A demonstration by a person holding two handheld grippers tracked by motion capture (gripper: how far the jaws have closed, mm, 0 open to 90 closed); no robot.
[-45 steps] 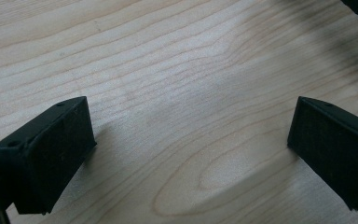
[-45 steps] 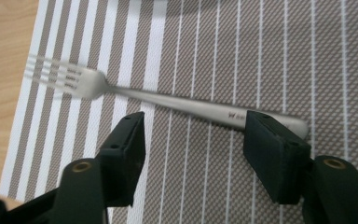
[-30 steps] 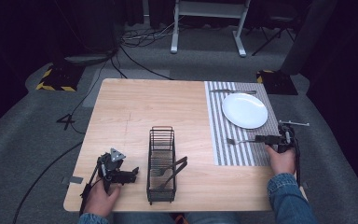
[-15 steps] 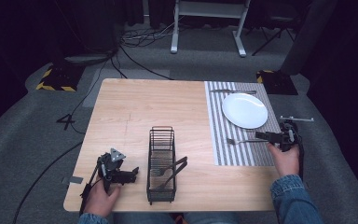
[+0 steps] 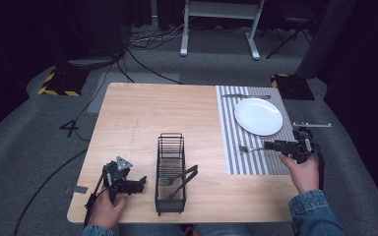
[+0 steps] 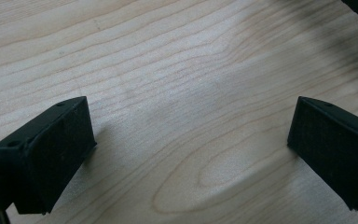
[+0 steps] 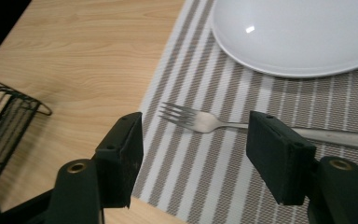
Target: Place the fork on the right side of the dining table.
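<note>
Silver and slim, a fork (image 7: 200, 121) lies flat on the striped placemat (image 5: 236, 147), tines toward the bare wood, handle running back under the right gripper (image 7: 193, 151). That gripper's jaws stand wide apart above it, one on each side of the fork's neck, gripping nothing. Just beyond the fork sits a white plate (image 7: 298, 32), glossy and round, also on the placemat. Over on the wooden counter (image 5: 152, 113), a black wire rack (image 5: 170, 169) stands near the front edge with a fork and another utensil leaning inside. At the front left corner, the left gripper (image 6: 186, 154) rests low over the wood beside the rack, jaws spread wide, only wood grain between them.
</note>
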